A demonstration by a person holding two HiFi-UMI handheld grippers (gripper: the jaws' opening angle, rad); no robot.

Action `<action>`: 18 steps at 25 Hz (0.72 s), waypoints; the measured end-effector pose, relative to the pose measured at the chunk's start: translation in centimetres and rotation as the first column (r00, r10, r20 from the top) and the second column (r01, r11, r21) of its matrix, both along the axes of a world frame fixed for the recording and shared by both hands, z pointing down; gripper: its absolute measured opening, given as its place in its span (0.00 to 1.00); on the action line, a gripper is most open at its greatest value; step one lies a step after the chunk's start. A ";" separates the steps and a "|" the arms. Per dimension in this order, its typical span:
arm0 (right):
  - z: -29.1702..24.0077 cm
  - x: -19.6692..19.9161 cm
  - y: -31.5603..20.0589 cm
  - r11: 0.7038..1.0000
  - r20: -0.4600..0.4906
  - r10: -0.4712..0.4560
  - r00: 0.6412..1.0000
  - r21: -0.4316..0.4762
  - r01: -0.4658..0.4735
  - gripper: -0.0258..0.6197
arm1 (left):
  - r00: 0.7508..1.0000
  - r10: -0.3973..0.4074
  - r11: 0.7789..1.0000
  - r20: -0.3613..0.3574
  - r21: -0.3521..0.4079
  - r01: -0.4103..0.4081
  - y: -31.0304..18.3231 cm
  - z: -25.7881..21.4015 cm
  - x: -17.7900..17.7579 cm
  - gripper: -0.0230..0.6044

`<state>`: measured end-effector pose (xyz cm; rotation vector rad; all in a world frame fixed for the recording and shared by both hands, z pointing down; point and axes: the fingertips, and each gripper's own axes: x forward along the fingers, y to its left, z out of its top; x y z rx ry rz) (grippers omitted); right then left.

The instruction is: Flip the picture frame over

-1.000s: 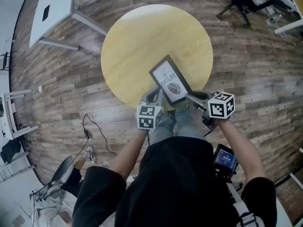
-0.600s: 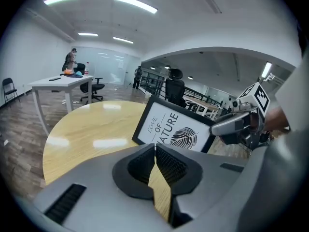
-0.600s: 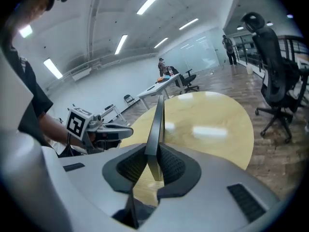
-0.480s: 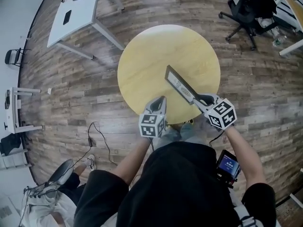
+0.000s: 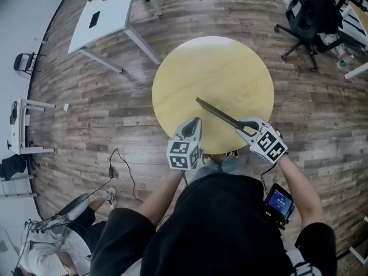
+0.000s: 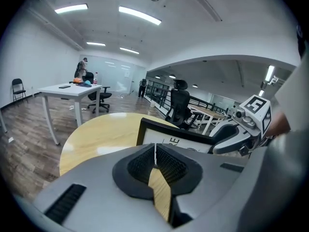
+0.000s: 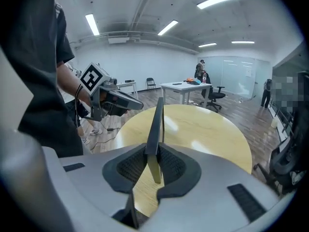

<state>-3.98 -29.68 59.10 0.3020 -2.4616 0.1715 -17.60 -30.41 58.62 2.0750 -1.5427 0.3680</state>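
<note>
The black picture frame (image 5: 215, 111) stands on edge above the round yellow table (image 5: 213, 62) and shows as a thin dark line in the head view. My right gripper (image 5: 241, 125) is shut on its near end. In the right gripper view the frame (image 7: 157, 122) runs upright between the pads of that gripper (image 7: 154, 159). My left gripper (image 5: 194, 123) hovers to the left of the frame, shut on nothing and apart from it. The left gripper view has its closed jaws (image 6: 155, 153) in front of the frame's printed face (image 6: 166, 138), with the right gripper (image 6: 227, 141) beside it.
A white desk (image 5: 106, 16) stands at the far left and a black office chair (image 5: 310, 10) at the far right. A cable (image 5: 115, 165) lies on the wooden floor near my left side. People stand far off by a desk (image 7: 200, 71).
The frame has gone from lying face up on the table to standing on edge, rolled up by the right gripper. The left gripper has come off the frame's corner and risen.
</note>
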 end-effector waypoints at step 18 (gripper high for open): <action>1.2 -1.9 3.4 0.919 -0.180 -0.263 0.948 0.252 0.303 0.18 | 0.999 -0.016 0.999 -0.028 0.037 0.017 1.6 -2.4 -0.2 0.08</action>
